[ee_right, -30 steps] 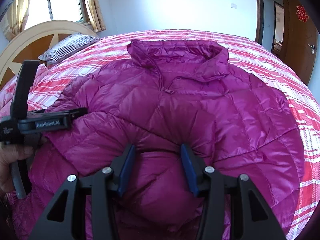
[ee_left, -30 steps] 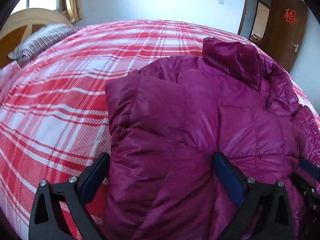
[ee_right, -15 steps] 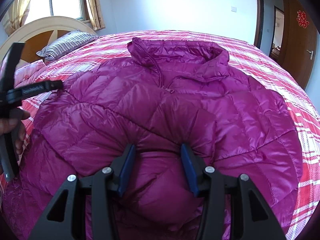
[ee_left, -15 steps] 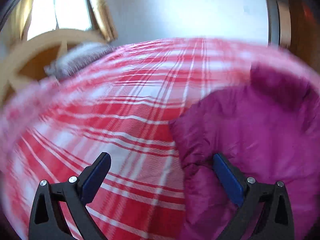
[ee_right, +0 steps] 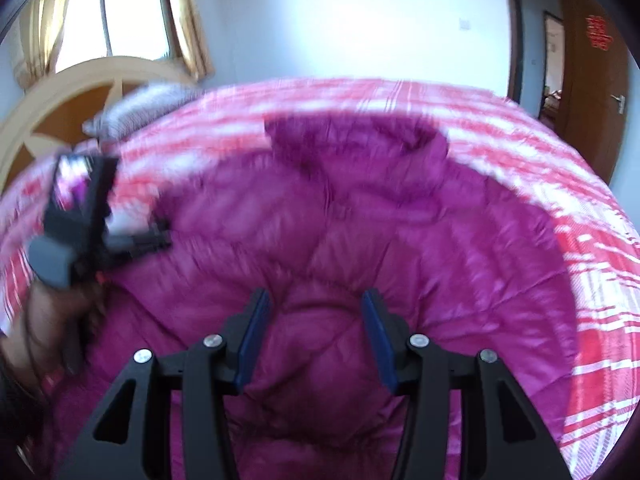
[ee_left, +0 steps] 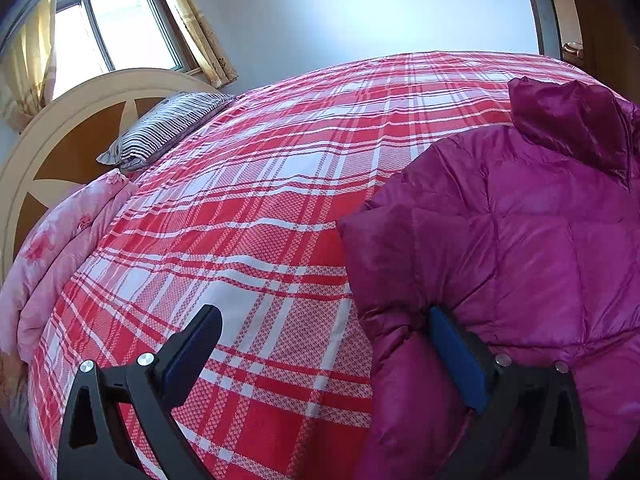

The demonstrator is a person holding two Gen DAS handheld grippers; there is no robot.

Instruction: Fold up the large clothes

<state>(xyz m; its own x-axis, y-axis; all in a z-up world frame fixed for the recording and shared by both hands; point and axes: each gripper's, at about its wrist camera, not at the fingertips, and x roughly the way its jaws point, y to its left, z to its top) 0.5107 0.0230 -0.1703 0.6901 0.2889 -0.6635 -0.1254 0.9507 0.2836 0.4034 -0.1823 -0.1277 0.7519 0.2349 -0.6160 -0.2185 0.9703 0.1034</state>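
Note:
A magenta quilted down jacket (ee_left: 520, 240) lies on the red plaid bed (ee_left: 260, 220), collar at the far end. My left gripper (ee_left: 320, 344) is open wide at the jacket's left edge; its right finger (ee_left: 456, 356) presses against the jacket's side fold and the left finger (ee_left: 192, 344) hovers over the bedspread. In the blurred right wrist view my right gripper (ee_right: 316, 332) has a bunched fold of the jacket (ee_right: 360, 220) between its fingers near the hem. The left gripper's body and the hand holding it show at that view's left.
A striped pillow (ee_left: 168, 124) and a pink floral quilt (ee_left: 60, 248) lie by the round headboard (ee_left: 60, 128) at the far left. A window (ee_left: 104, 32) is behind it. A brown door (ee_right: 592, 80) stands at the right.
My left gripper has moved left off the jacket's top to its left edge, and now looks over the bedspread. My right gripper keeps its fold and is moving, which blurs its view.

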